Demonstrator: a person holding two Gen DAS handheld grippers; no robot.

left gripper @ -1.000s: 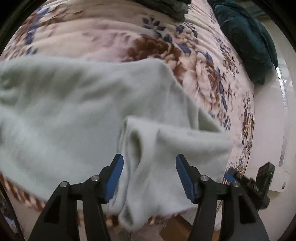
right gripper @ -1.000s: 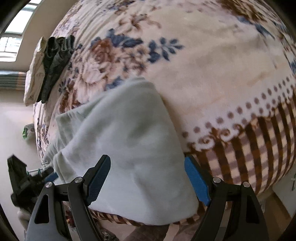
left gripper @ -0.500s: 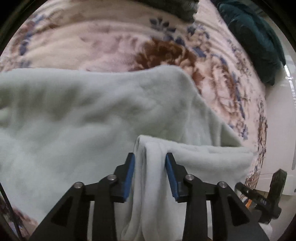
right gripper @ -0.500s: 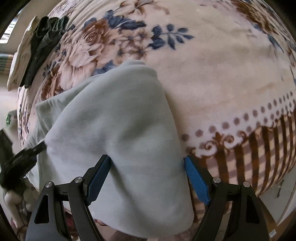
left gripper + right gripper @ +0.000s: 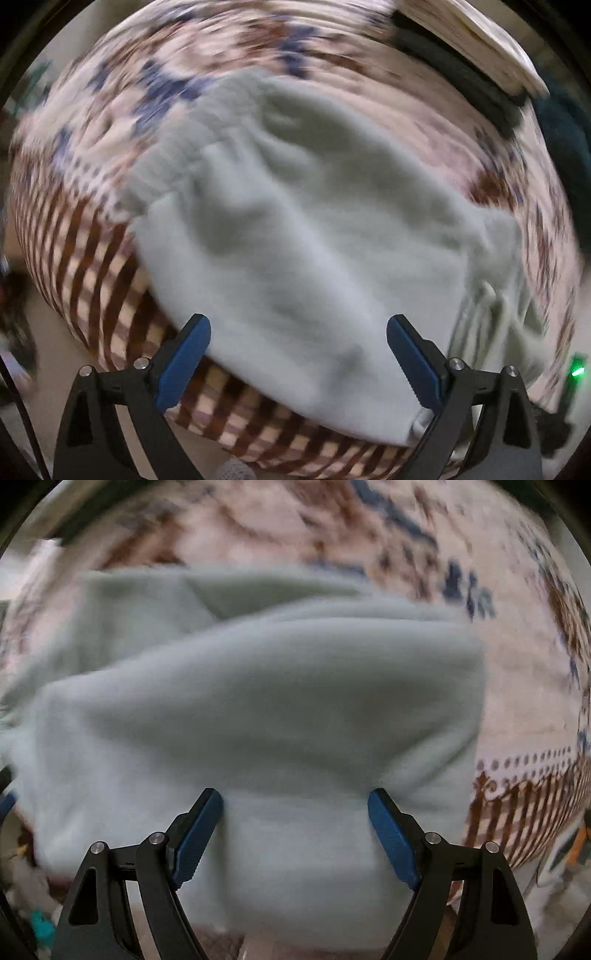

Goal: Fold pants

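Pale green fleece pants [image 5: 314, 229] lie folded over on a floral blanket, with a ribbed hem [image 5: 159, 173] at the upper left and a drawstring [image 5: 487, 295] at the right. My left gripper [image 5: 297, 321] hovers over their near edge; its jaws are opening and stand wide, with no cloth pinched. In the right wrist view the pants [image 5: 258, 686] fill the middle. My right gripper [image 5: 295, 797] is open and points down, its fingertips [image 5: 380, 805] pushed into the cloth so that a thick fold sits between the jaws. Both views are blurred.
The bed's floral blanket [image 5: 332, 48] has a brown checked border [image 5: 92, 266] hanging over the near edge. Dark folded clothes [image 5: 461, 74] and a cream item [image 5: 480, 37] lie at the far right, with a teal cushion [image 5: 565, 140] beyond. The border [image 5: 524, 805] shows at the right.
The left gripper closed on a raised fold of the pants, then let it go, opened wide and swung sideways. The right gripper sank onto the pants, its jaws unchanged.
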